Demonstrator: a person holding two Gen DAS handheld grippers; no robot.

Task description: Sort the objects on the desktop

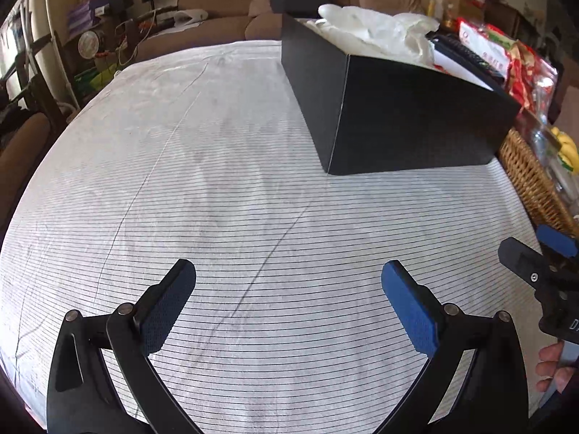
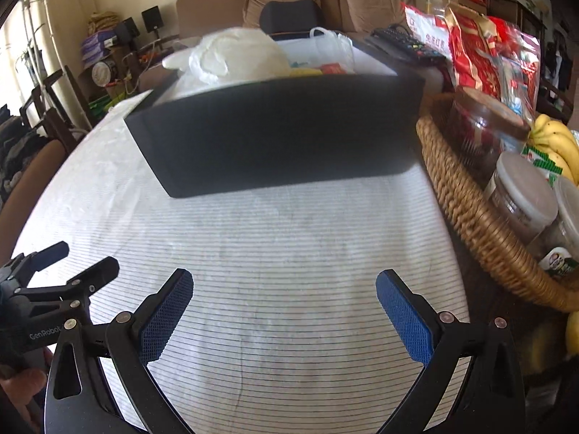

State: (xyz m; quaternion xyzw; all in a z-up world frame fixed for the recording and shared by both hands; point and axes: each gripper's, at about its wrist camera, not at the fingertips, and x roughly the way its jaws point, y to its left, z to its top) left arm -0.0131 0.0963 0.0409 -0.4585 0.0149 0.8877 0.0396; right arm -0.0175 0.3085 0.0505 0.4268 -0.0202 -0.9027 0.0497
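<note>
A black open box (image 1: 398, 108) stands on the striped white tablecloth (image 1: 217, 181), at the far right in the left wrist view and straight ahead in the right wrist view (image 2: 282, 133). It holds white plastic bags (image 2: 239, 54), a remote control (image 2: 409, 45) and small colourful items (image 2: 318, 69). My left gripper (image 1: 289, 285) is open and empty above bare cloth. My right gripper (image 2: 284, 291) is open and empty, nearer the box. Each gripper shows at the edge of the other's view, the right one (image 1: 539, 249) and the left one (image 2: 68, 264).
A wicker basket (image 2: 470, 209) at the table's right edge holds jars (image 2: 521, 195), bananas (image 2: 553, 137) and red snack bags (image 2: 481, 47). A brown sofa (image 1: 224, 7) and a black chair back (image 2: 289, 14) stand behind the table. Cluttered shelves are at the far left.
</note>
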